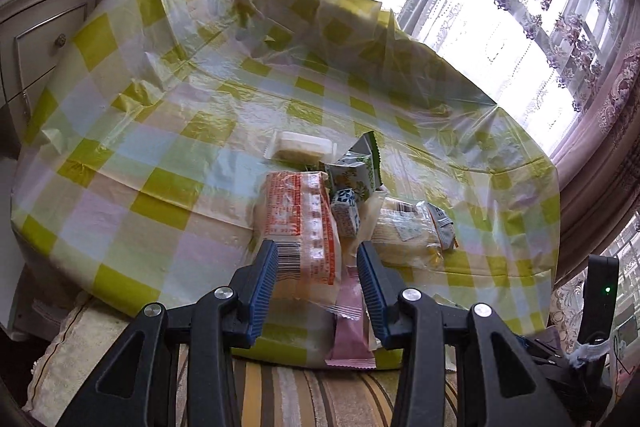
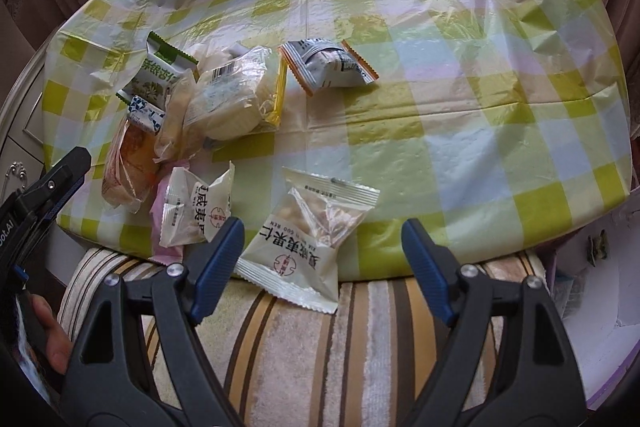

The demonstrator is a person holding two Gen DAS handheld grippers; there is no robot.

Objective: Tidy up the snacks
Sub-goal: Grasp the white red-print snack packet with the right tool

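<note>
Two cream nut packets (image 2: pixel 310 239) at checked plastic-covered table (image 2: pixel 480 131) edge; right gripper (image 2: pixel 322 247) spread wide, empty; left gripper (image 1: pixel 318 267) part-open, grip unclear.

Both cameras ride on the hand-held grippers, each peering down its own fingers at the checked tablecloth (image 1: pixel 168 131) from close over the near edge. The left view looks across the table toward the window (image 1: pixel 472 11); the right view tips more steeply down from slightly right. Both share the snack pile (image 2: pixel 192 107), and the right view catches the left gripper (image 2: pixel 70 163) at its left edge.
</note>
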